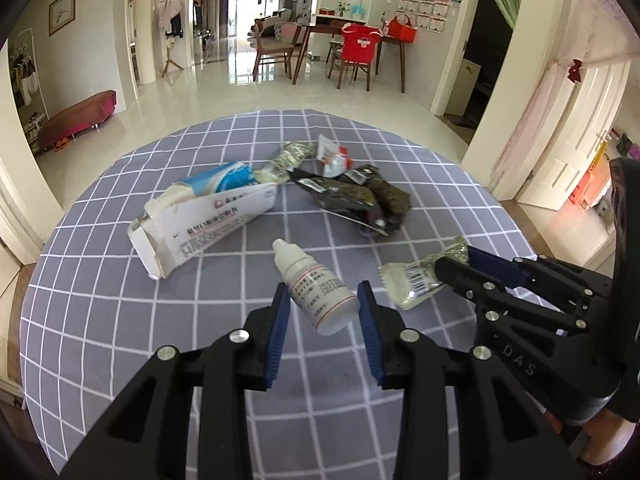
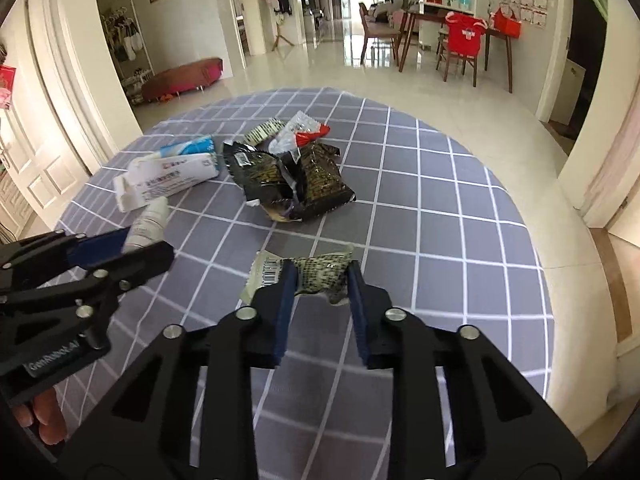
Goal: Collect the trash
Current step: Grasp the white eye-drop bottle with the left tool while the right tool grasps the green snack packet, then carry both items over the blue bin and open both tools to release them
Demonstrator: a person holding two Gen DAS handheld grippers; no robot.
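White plastic dropper bottle (image 1: 316, 288) lying on its side on the grey checked tablecloth (image 1: 100, 320), cap pointing away, sitting right between the blue pads (image 1: 278, 336) of the left gripper (image 1: 323, 300). Spread wide on both sides, not yet touching the bottle by the look of it. Over on the right, a crinkled green-and-white wrapper (image 2: 316, 276) caught between the pads of the right gripper (image 2: 322, 280): pinched or very nearly so, foil bunched up between the two fingers; hard to say how firm the bite is.

Good line-up on the bottle. Best now to close slowly and squarely across the labelled body, not the tapered cap, since a round bottle probably rolls or squirts out under an off-centre squeeze. Worth keeping the pads low to the cloth without snagging the fabric. For the wrapper, a grip deeper into the bunched middle likely holds better than the thin edge.

Further back, more to collect: torn white carton (image 1: 200, 228) lying open on its side, blue-and-white packet (image 1: 218, 180) just behind it, a heap of dark crumpled snack bags (image 1: 356, 200) near the middle of the table, a patterned sachet (image 1: 286, 160) and a red-and-white wrapper (image 1: 334, 158) at the far edge of the pile. No bin visible in either view, so no telling where it all goes.
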